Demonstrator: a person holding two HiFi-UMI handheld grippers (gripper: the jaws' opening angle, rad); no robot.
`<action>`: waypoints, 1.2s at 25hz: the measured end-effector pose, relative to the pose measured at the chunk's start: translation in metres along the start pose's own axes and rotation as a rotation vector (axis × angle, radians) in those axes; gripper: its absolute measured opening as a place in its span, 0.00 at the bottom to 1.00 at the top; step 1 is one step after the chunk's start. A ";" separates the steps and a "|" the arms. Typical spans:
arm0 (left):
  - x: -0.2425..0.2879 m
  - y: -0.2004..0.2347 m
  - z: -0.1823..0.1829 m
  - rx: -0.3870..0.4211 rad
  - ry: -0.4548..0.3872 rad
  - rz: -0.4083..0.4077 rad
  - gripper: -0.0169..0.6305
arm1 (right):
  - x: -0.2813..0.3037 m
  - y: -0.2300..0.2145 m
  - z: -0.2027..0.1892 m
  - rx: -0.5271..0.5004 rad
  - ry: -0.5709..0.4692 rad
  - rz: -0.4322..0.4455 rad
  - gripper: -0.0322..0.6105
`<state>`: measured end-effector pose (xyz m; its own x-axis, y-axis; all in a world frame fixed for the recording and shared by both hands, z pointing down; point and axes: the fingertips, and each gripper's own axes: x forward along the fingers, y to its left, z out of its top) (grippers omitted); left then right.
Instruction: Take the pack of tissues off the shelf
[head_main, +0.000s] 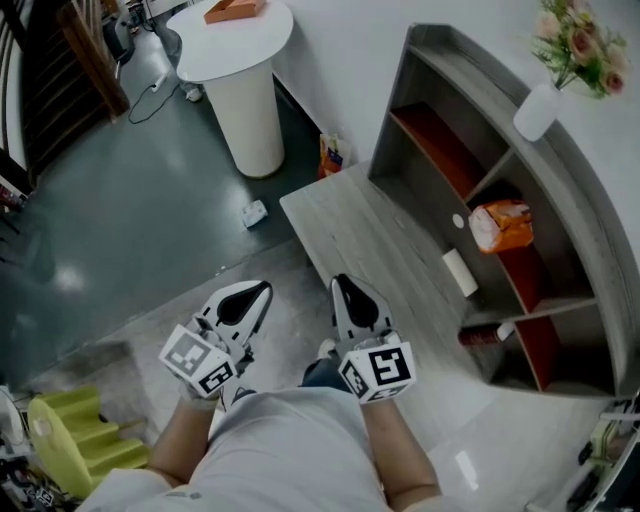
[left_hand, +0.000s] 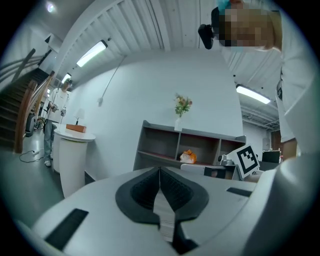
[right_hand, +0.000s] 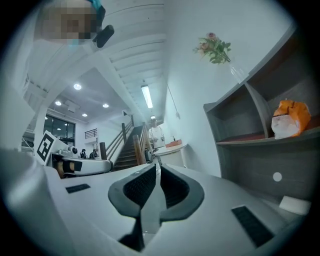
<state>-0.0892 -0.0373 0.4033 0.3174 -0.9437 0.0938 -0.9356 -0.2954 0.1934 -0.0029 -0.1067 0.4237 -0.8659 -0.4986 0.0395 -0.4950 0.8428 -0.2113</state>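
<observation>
An orange and white pack of tissues lies on the middle level of the grey shelf unit, in its right compartment; it also shows as a small pack of tissues in the left gripper view and a pack of tissues in the right gripper view. My left gripper and right gripper are held close to my body, well short of the shelf. Both are shut with nothing between the jaws, as the left gripper and right gripper views show.
A white vase with flowers stands on top of the shelf. A white roll and a dark bottle lie on the lower levels. A round white pedestal table stands at the back, and a yellow stool at my left.
</observation>
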 end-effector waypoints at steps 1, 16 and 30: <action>0.005 0.002 0.002 0.001 0.002 0.009 0.05 | 0.005 -0.004 0.002 0.001 0.000 0.009 0.11; 0.074 0.016 0.014 0.014 0.017 0.053 0.05 | 0.040 -0.070 0.032 -0.067 -0.023 0.015 0.11; 0.113 0.030 0.018 0.024 0.063 -0.084 0.05 | 0.047 -0.116 0.036 -0.054 -0.021 -0.153 0.11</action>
<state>-0.0847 -0.1552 0.4018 0.4029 -0.9045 0.1397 -0.9086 -0.3768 0.1801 0.0164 -0.2348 0.4145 -0.7786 -0.6258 0.0463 -0.6248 0.7660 -0.1512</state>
